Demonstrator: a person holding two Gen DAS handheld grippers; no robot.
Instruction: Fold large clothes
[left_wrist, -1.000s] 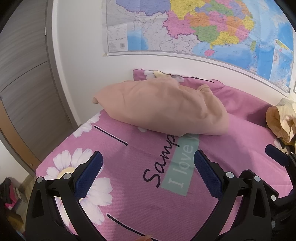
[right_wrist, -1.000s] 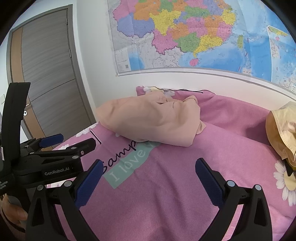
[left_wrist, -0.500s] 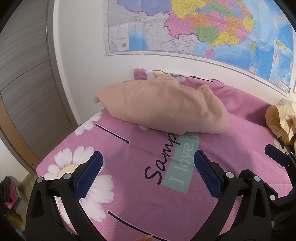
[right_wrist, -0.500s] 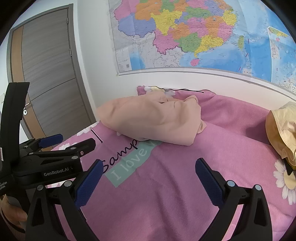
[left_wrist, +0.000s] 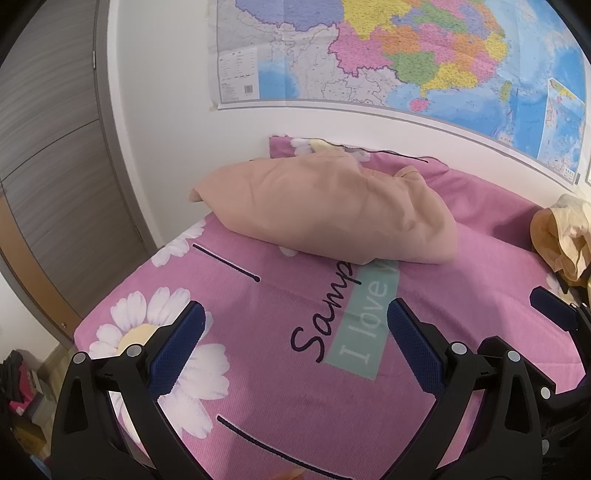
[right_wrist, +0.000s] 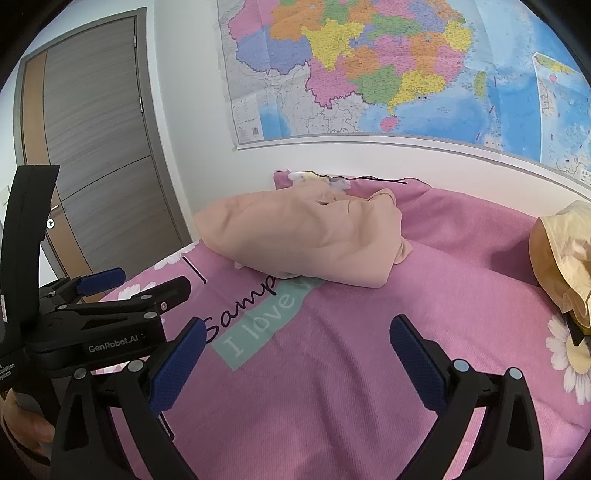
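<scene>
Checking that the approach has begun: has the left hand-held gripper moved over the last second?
Yes, slightly. In its own view the peach garment and the bedsheet's daisy sit a little higher against the left hand-held gripper, so it has eased back or tilted downward.

**Bed layout**

Bunched garment is laid on the bedspread, toward the back, below the wall map. Second garment is heaped at the right edge. Door is positioned left.

"I love" and "Samp" on the pink bedspread; "GenRobot.AI" on the left gripper.
</scene>
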